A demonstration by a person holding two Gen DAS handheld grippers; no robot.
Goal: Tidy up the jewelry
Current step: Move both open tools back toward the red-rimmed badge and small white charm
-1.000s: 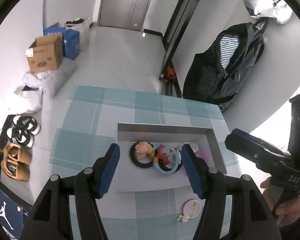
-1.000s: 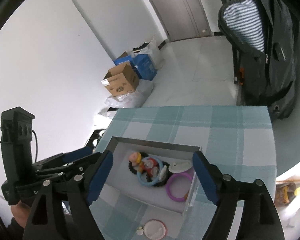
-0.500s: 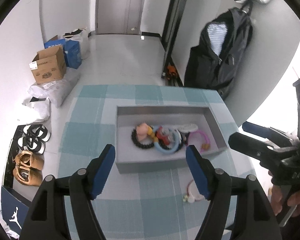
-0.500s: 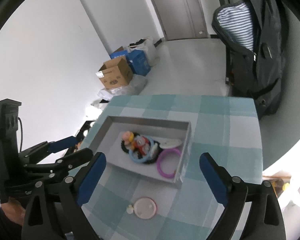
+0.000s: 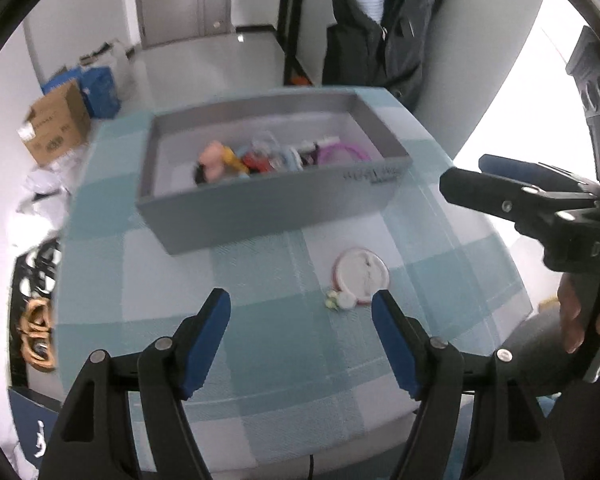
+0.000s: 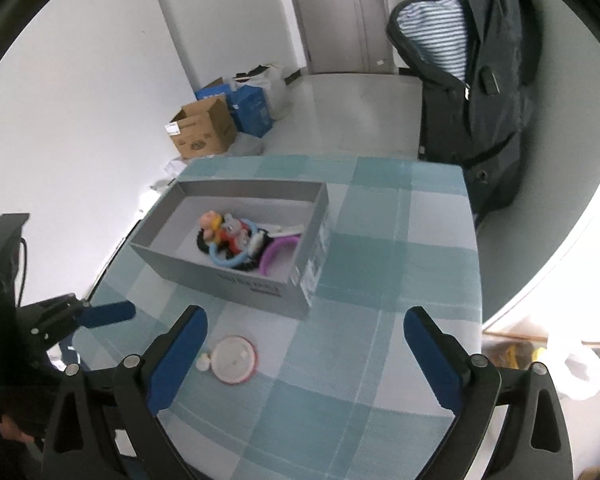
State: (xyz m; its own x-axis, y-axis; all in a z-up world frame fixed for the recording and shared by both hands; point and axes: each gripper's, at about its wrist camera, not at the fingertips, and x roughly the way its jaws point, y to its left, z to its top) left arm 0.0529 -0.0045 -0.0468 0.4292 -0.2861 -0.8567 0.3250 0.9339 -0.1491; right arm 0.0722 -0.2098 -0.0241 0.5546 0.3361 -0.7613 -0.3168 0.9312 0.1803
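Note:
A grey box [image 5: 260,204] [image 6: 236,276] stands on the checked table and holds several pieces: a purple bangle [image 5: 342,152] [image 6: 278,250], a blue ring [image 6: 230,260], black beads and colourful charms [image 5: 220,158]. A round pink-rimmed white piece with a small charm [image 5: 360,276] [image 6: 234,358] lies on the cloth in front of the box. My left gripper [image 5: 302,318] is open and empty, just short of that piece. My right gripper [image 6: 306,330] is open and empty, above the cloth to the right of it.
The table has a teal and white checked cloth [image 5: 260,340] [image 6: 400,248]. A dark backpack [image 6: 472,80] hangs past the far right corner. Cardboard and blue boxes [image 6: 204,128] and shoes [image 5: 38,320] sit on the floor to the left.
Both grippers have pulled back and down from over the box toward the near edge of the table. The round pink-rimmed piece now lies close in front of them. Nothing was picked up.

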